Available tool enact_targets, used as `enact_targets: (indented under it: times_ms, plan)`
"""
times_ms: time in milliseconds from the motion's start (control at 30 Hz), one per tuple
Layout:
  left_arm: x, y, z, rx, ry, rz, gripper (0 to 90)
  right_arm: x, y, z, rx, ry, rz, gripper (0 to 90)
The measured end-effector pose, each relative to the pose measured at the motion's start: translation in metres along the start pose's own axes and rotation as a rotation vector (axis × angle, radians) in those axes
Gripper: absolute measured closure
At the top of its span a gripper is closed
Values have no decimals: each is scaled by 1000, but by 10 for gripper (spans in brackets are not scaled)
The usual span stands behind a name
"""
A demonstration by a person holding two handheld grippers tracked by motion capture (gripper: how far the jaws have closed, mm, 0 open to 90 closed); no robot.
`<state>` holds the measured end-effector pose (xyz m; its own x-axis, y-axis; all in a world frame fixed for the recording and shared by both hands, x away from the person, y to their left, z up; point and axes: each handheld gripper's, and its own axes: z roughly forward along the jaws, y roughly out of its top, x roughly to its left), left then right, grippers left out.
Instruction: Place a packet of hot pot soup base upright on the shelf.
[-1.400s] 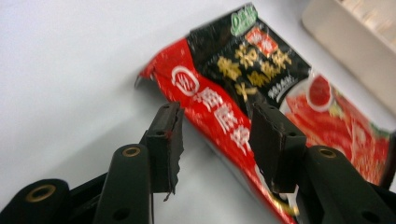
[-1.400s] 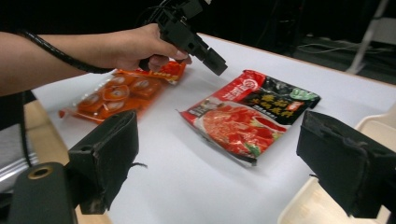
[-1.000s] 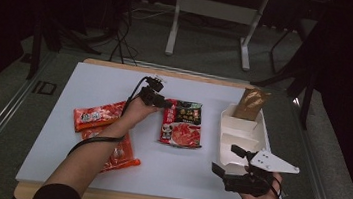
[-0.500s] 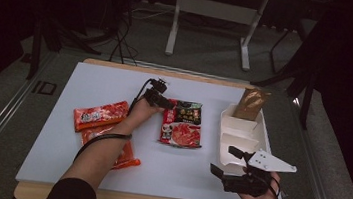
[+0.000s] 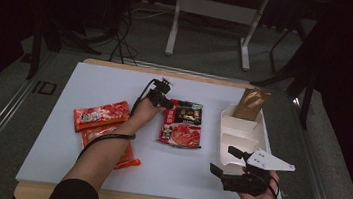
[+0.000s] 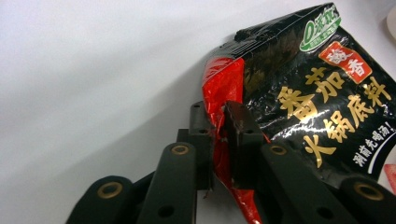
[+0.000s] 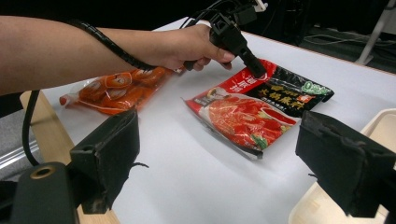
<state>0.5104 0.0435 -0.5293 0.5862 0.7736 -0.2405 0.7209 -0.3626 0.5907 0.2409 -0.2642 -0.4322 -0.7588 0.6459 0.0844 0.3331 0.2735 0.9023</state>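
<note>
A red and black hotpot soup pouch (image 5: 181, 125) lies flat in the middle of the white table. My left gripper (image 5: 166, 101) reaches down to its upper left corner. In the left gripper view the jaws have just been closing, and my left gripper (image 6: 217, 121) now pinches the red edge of the pouch (image 6: 317, 93). The right gripper view shows that same grip on the pouch (image 7: 254, 109) from the side. My right gripper (image 5: 223, 160) hovers near the table's front right with its jaws wide apart and nothing between them.
Two orange-red snack packs (image 5: 99, 115) (image 5: 109, 144) lie left of the left forearm. A white compartment tray (image 5: 261, 134) stands at the right, with a brown packet (image 5: 253, 104) leaning in its far section. The right gripper is just in front of the tray.
The left gripper has shifted a little right and down onto the pouch's corner, and its jaws have closed on the edge. The right gripper has stayed put.
</note>
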Motion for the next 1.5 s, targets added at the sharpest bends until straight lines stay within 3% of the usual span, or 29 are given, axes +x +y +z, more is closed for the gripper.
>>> enact_targets:
  times_ms: [200,633,867,1200,1500]
  plan:
    - [-5,1,-9,-25,5,-3,848,0,1,-1,-8,-12,1,133]
    - [-22,-3,-51,-114,-19,26,863,-2,4,-8,-36,-32,21,107]
    - [-37,-4,-73,-159,-38,71,864,-3,8,-14,-64,-76,17,108]
    - [-65,-12,-100,-244,-48,136,869,-6,10,-18,-65,-121,-63,128]
    - [-84,-18,-120,-295,-80,183,869,-9,15,-19,-42,-138,-23,106]
